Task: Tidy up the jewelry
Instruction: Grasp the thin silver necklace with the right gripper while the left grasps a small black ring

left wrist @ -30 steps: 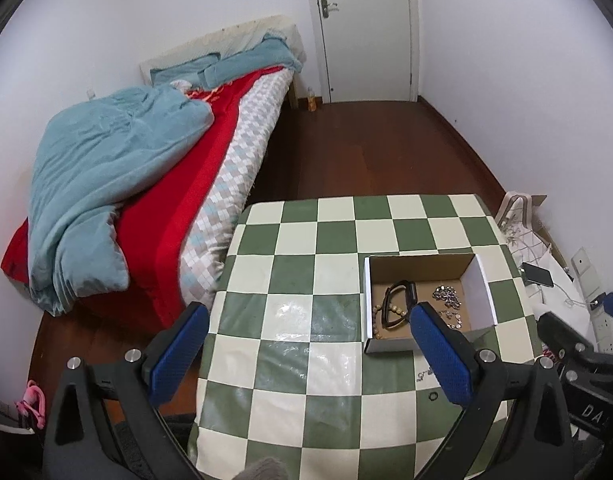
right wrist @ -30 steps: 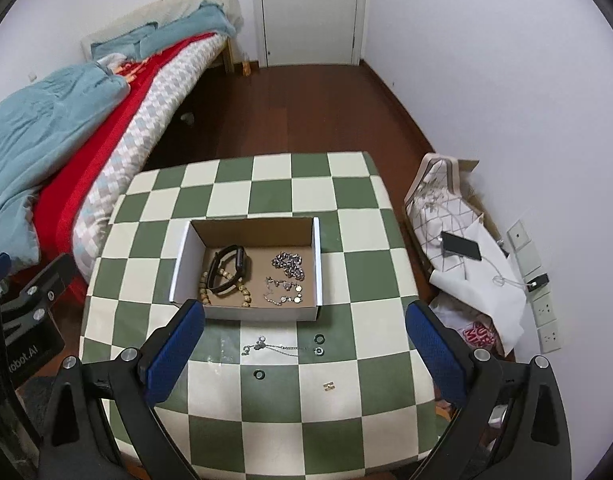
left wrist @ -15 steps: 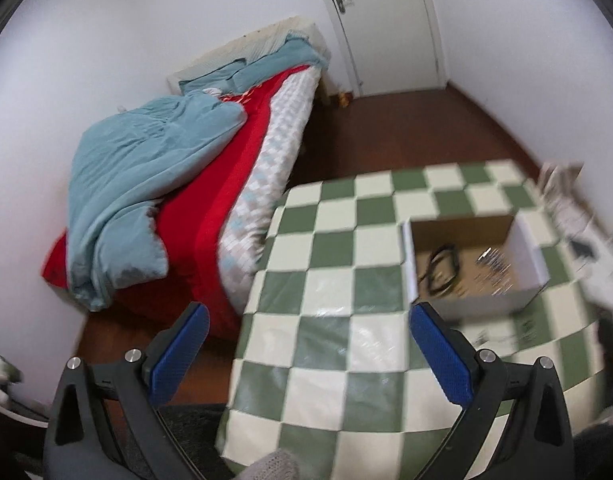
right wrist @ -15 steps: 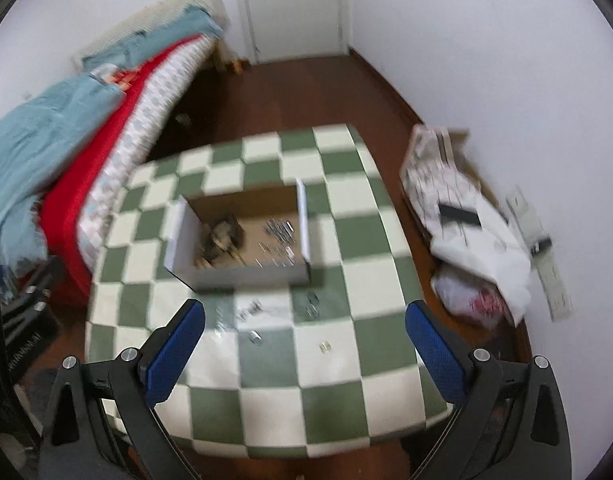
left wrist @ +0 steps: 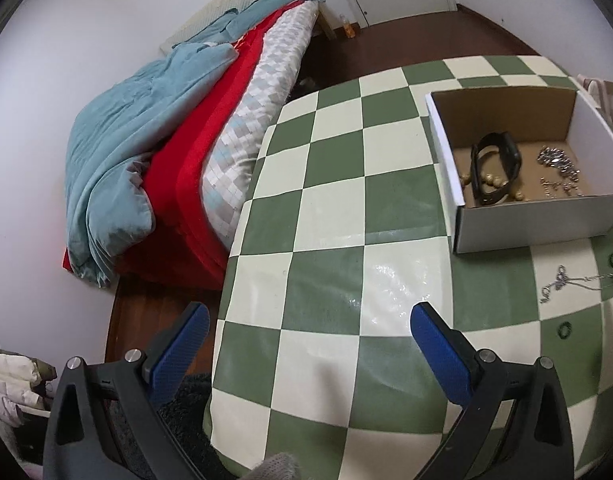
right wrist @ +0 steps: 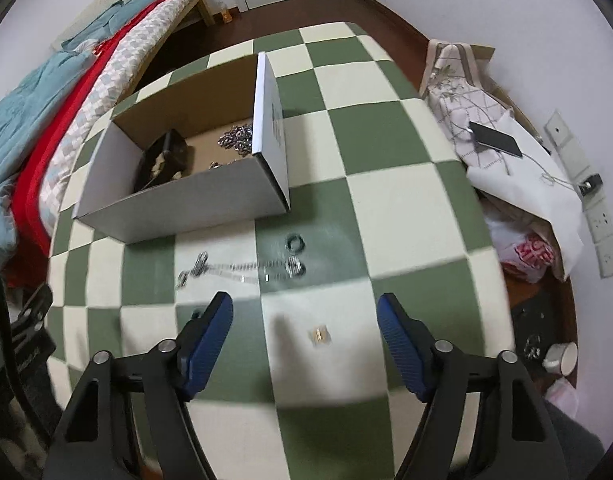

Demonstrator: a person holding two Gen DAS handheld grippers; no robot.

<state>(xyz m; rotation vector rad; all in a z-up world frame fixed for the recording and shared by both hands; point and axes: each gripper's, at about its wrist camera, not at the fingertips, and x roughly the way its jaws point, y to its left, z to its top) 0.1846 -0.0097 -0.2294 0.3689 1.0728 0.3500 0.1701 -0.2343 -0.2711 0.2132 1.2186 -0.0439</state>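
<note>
A white cardboard box stands on the green-and-cream checked table. It holds a black band, beads and silver chains. In front of the box lie a silver chain, two dark rings and a small gold piece. My right gripper is open and empty, low over the table, with the gold piece just ahead between its fingers. My left gripper is open and empty over the table's near left part.
A bed with a blue quilt and red cover stands left of the table. To the right, on the floor, lie a patterned bag, a phone, white cloth and a plastic bag. Wall sockets are at far right.
Both grippers have come down much closer to the table. The right one has moved forward toward the loose pieces in front of the box. The left one has swung left, leaving the box at the right.
</note>
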